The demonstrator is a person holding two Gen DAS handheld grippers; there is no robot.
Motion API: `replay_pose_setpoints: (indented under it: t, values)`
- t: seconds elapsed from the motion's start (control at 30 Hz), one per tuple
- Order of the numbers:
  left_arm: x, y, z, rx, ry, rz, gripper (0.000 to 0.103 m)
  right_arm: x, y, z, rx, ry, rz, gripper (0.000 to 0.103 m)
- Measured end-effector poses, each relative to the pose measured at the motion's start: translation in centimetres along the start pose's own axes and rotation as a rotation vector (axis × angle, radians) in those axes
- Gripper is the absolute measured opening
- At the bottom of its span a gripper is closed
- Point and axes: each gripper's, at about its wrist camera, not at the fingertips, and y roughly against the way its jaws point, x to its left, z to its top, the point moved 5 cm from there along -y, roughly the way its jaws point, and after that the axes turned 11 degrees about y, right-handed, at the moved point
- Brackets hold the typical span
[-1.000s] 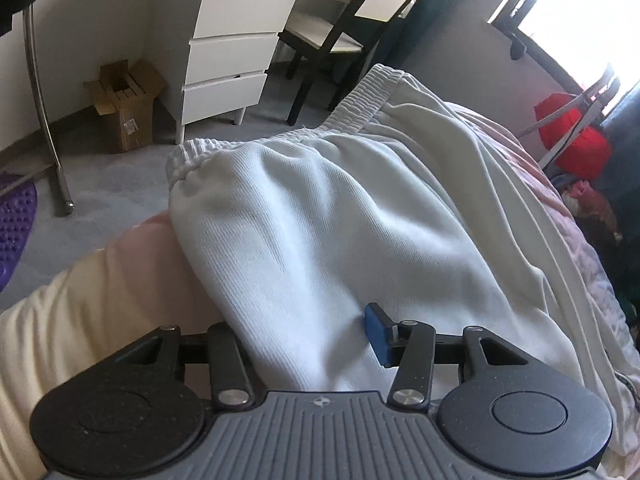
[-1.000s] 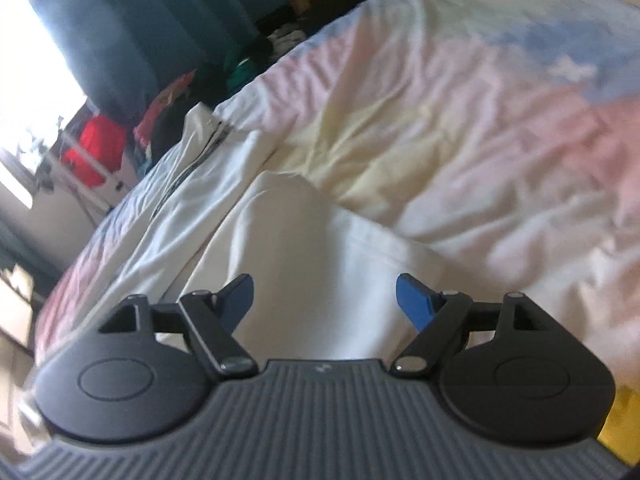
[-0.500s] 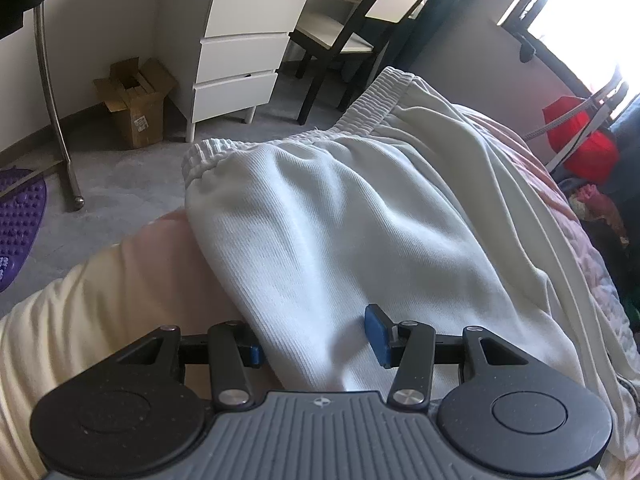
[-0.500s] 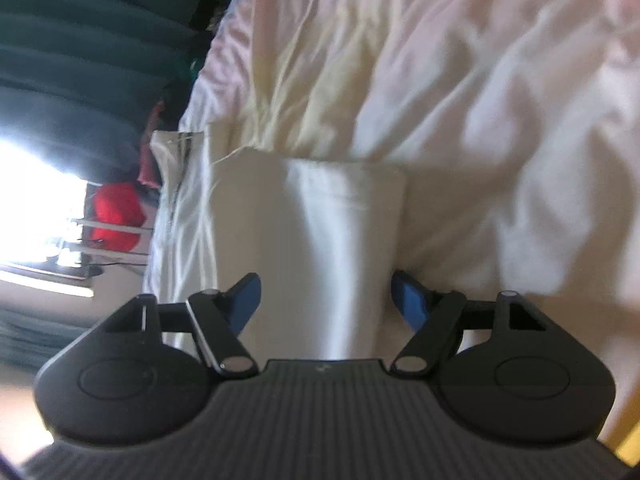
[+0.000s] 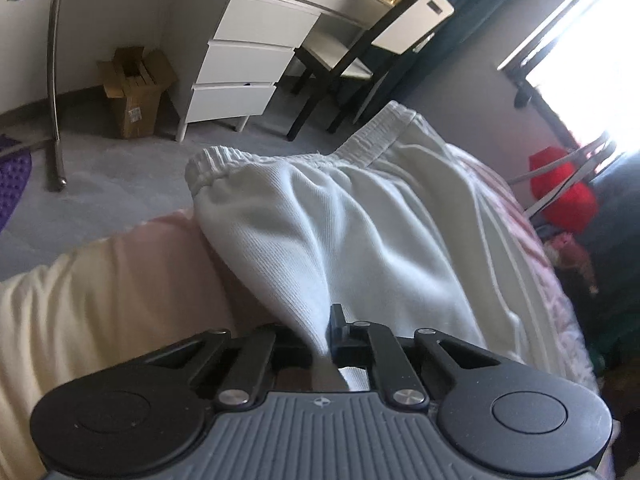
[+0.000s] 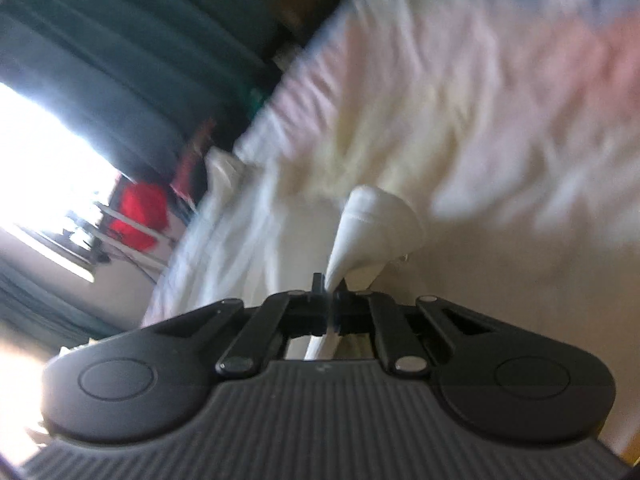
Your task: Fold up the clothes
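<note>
White ribbed trousers [image 5: 360, 232] with an elastic waistband lie along the bed's near edge, the waistband toward the floor side. My left gripper [image 5: 326, 332] is shut on a pinched ridge of this fabric close to the waist end. In the blurred right wrist view, the trousers' far end [image 6: 376, 224] is bunched into a cone, and my right gripper [image 6: 330, 292] is shut on its tip. The cloth pulls taut into both pairs of fingers.
The bed carries a pastel pink, yellow and blue sheet [image 6: 460, 92]. Beyond the bed edge stand a white drawer unit [image 5: 244, 60], a dark chair [image 5: 360, 56], a cardboard box [image 5: 134, 92] and a metal pole [image 5: 54, 92]. A red object [image 5: 564, 192] sits near the bright window.
Both grippers have closed from open onto the white fabric, gathering it into pinched folds. The right view has swung and blurred; the left view rolled slightly.
</note>
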Motion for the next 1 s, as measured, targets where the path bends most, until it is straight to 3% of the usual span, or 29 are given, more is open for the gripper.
replay_pose_setpoints:
  t: [0.13,0.23,0.33,0.43,0.53,0.63,0.7,0.73,0.8,0.83,0.87,0.9,1.0]
  values:
    - [1.0,2.2,0.6,0.049,0.124,-0.111,0.006,0.0,2.5,1.1,-0.125,0.017,-0.021,0.005]
    - [2.0,4.0,1.0,0.095,0.141,-0.15,0.006,-1.5,4.0,1.4,-0.167,-0.036,-0.079,0.005]
    - [3.4,5.0,0.5,0.151,0.099,-0.096,0.006,-3.0,4.8,0.9,-0.155,-0.06,-0.196,0.005]
    - [4.2,4.0,-0.4,0.201,0.008,0.033,0.007,-4.8,4.4,-0.5,-0.065,-0.09,-0.33,0.006]
    - [3.9,3.7,-0.3,0.219,-0.033,0.062,0.01,-6.7,3.5,-1.8,0.035,-0.166,-0.427,0.006]
    - [2.8,4.1,-0.2,0.209,-0.141,0.092,0.023,-7.2,4.0,-2.2,0.043,-0.211,-0.433,0.009]
    - [2.3,4.9,0.0,0.186,-0.199,0.109,0.045,-7.1,4.4,-1.8,0.025,-0.22,-0.413,0.011]
    - [2.2,5.4,0.0,0.173,-0.228,0.114,0.049,-6.8,4.6,-1.6,0.016,-0.209,-0.408,0.015]
    - [1.9,6.6,0.2,0.138,-0.292,0.124,0.056,-5.7,4.9,-1.1,-0.021,-0.153,-0.411,0.04]
    - [1.6,7.3,0.0,0.113,-0.319,0.129,0.057,-5.0,5.1,-0.8,-0.048,-0.12,-0.412,0.066]
    - [1.1,8.1,-0.1,0.082,-0.346,0.122,0.059,-4.3,5.3,-0.3,-0.087,-0.08,-0.409,0.075]
    - [0.6,8.8,-0.2,0.05,-0.373,0.115,0.062,-3.3,5.4,0.1,-0.128,-0.038,-0.401,0.079]
    - [-2.1,9.8,-1.2,-0.02,-0.447,0.078,0.067,-0.2,5.3,0.6,-0.209,0.062,-0.325,0.079]
